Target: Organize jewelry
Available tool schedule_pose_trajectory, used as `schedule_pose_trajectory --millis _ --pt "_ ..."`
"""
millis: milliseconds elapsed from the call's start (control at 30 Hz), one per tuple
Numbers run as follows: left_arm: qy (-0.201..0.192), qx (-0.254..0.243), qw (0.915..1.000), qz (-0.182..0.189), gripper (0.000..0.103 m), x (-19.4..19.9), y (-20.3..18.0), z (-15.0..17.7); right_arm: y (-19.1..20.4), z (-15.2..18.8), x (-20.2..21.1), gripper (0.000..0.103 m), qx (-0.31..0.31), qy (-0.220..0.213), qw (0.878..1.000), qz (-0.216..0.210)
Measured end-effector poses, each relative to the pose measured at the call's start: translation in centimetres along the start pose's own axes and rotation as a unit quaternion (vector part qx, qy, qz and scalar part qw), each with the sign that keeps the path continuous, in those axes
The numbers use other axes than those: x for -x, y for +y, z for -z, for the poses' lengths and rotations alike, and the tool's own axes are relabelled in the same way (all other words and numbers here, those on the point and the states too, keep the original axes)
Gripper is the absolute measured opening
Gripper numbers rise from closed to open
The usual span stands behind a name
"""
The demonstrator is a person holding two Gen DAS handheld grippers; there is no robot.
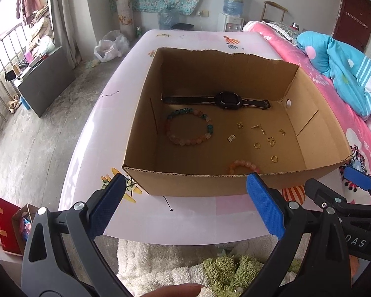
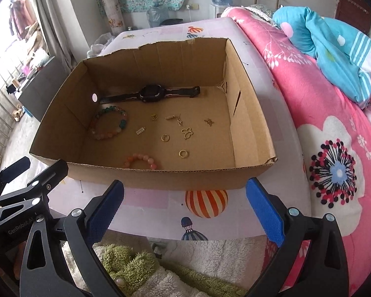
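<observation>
On the bed (image 1: 200,212), the cardboard box (image 1: 237,185) sits open-topped, so I judge its walls keep the pieces together. Watch (image 1: 226,100) by the far wall, beaded bracelet (image 1: 189,127) left, gold rings (image 2: 165,137) loose mid-floor with room between. Left jaws (image 1: 185,205) and right jaws (image 2: 185,208) gape wide, empty, before the near rim.

watch (image 1: 227,100) behind bracelet (image 1: 189,126); both in box (image 1: 200,182)

Contents of cardboard box (image 2: 247,128), by count.
1 watch (image 2: 149,94); 2 bead bracelets (image 2: 110,123) (image 2: 142,160); 2 gold rings (image 2: 165,137) (image 2: 183,153); approx. 5 small gold charms (image 2: 187,133); 2 open grippers (image 1: 185,198) (image 2: 184,200).
</observation>
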State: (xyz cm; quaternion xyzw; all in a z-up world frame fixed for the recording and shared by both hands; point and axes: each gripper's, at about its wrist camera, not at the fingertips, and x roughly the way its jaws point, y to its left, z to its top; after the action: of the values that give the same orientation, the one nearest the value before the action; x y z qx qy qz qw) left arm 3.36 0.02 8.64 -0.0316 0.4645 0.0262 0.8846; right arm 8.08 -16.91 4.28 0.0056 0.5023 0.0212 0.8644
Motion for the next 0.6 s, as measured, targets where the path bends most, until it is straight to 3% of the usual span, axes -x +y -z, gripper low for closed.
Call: schedule_pose_trajectory --millis 600 --pt "0.018 0.002 0.9997 0.014 0.095 -0.29 0.00 0.15 -0.23 -0.09 0.19 0.096 -0.010 0.001 1.000 -0.001"
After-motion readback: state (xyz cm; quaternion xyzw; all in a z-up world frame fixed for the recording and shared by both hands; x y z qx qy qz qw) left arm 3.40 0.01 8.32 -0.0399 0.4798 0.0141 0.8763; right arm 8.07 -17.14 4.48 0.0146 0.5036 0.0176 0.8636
